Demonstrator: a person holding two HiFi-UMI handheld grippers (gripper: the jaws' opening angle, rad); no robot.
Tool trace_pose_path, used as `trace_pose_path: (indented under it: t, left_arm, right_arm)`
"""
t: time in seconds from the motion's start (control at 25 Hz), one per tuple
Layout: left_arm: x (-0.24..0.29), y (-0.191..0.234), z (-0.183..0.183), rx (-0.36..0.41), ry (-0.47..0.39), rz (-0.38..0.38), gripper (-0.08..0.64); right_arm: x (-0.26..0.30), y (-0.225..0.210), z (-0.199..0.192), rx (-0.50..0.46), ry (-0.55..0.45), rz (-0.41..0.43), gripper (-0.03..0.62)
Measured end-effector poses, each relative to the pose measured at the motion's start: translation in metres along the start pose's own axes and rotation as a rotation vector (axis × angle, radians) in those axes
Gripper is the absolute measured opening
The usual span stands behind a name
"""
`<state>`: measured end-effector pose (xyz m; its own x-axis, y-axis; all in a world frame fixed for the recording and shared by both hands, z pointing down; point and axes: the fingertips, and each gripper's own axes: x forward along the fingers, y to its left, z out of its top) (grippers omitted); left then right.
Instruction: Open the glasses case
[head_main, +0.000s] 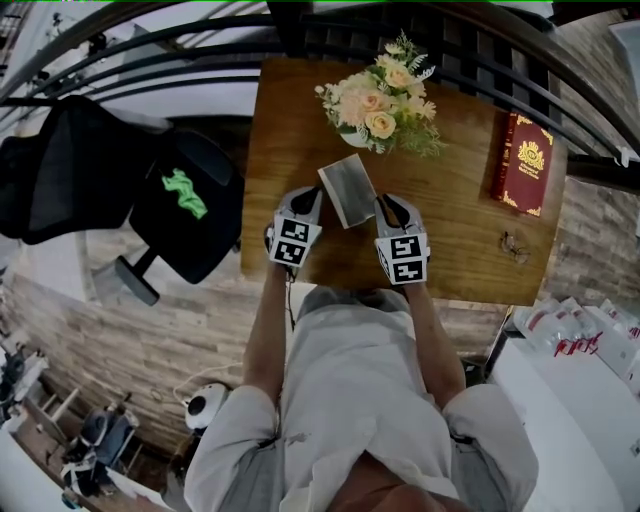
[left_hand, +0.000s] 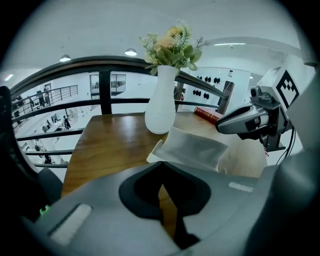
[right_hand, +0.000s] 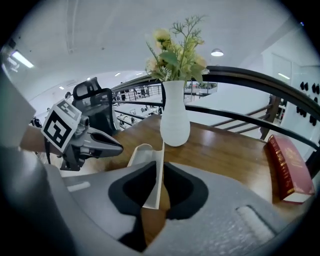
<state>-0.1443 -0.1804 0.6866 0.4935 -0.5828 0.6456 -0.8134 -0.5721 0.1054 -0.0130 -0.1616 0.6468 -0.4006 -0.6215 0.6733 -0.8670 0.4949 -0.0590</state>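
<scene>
The grey glasses case (head_main: 347, 190) hangs between my two grippers over the wooden table (head_main: 450, 250), just in front of the flower vase. My left gripper (head_main: 309, 196) is at its left side; in the left gripper view the jaws (left_hand: 161, 163) meet at the case's near edge (left_hand: 195, 147). My right gripper (head_main: 386, 204) is at its right side. In the right gripper view a thin pale panel of the case (right_hand: 159, 175) runs straight through the narrow gap of the jaws (right_hand: 160, 161), with the curved shell (right_hand: 141, 153) to its left.
A white vase (right_hand: 175, 117) of peach flowers (head_main: 380, 100) stands right behind the case. A red book (head_main: 523, 163) lies at the table's far right, a pair of glasses (head_main: 513, 245) nearer the front right. A black chair (head_main: 185, 205) stands left of the table, a railing behind.
</scene>
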Motion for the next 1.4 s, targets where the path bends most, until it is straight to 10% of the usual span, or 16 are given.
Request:
trace_pose_path:
  t: [0.76, 1.4]
  left_arm:
    - [-0.105, -0.030, 0.087, 0.036, -0.303, 0.064, 0.020]
    - [-0.135, -0.041, 0.110, 0.065, -0.391, 0.062, 0.020]
  right_arm:
    - [-0.086, 0.020, 0.064, -0.046, -0.259, -0.039, 0.003]
    - [-0.113, 0.027, 0.078, -0.061, -0.318, -0.071, 0.003]
